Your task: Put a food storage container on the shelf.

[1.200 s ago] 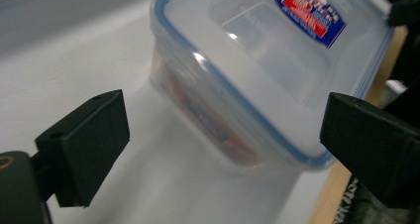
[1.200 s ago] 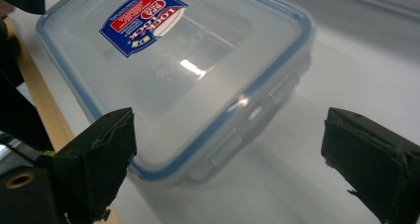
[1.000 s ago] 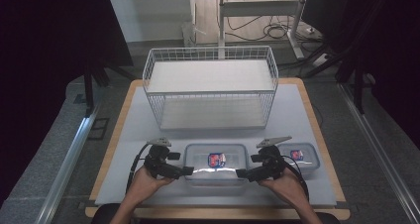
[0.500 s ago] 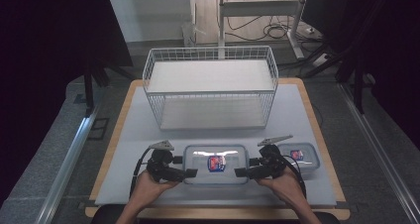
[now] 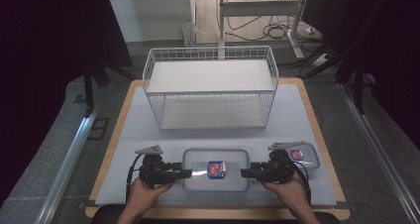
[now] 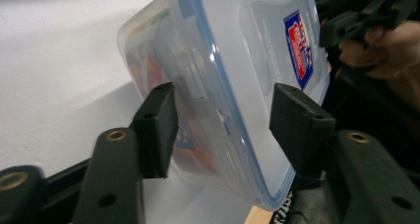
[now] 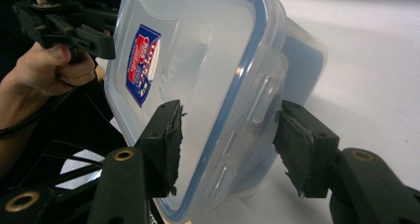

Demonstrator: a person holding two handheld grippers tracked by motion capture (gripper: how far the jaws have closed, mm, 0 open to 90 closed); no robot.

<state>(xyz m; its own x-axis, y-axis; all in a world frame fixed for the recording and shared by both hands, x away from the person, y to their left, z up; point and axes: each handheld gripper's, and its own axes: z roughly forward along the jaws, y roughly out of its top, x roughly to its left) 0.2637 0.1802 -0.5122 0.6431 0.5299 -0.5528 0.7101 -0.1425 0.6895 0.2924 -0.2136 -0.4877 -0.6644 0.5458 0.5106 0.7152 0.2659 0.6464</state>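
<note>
My left hand-held gripper (image 5: pixel 185 173) sits at the left end of the box (image 5: pixel 215 169), near the table's (image 5: pixel 297 115) front edge, and in the left gripper view its jaws stand apart on either side of that end's latch, one beside the lid face and one beside the base, with a gap visible at each, so it is released and grasping nothing. My right hand-held gripper (image 5: pixel 243 173) mirrors it at the box's right end; in the right gripper view its jaws likewise straddle the lid rim and side flap (image 7: pixel 262 92) with the pads close to the plastic, and I cannot tell whether they touch, though the jaws are spread wide rather than clenched. My left hand (image 5: pixel 143 192) and right hand (image 5: pixel 287 189) hold the grippers from the near edge. The box is clear plastic with a blue seal around the lid and a red and blue label (image 5: pixel 216 169) in the middle of the lid; it lies flat on the white mat (image 5: pixel 148 130) between the two grippers. A smaller box (image 5: pixel 304 154) with a similar label lies just behind my right gripper, near the mat's right edge. Farther back, well apart from both boxes, a white wire basket (image 5: pixel 210 87) stands on the mat.
</note>
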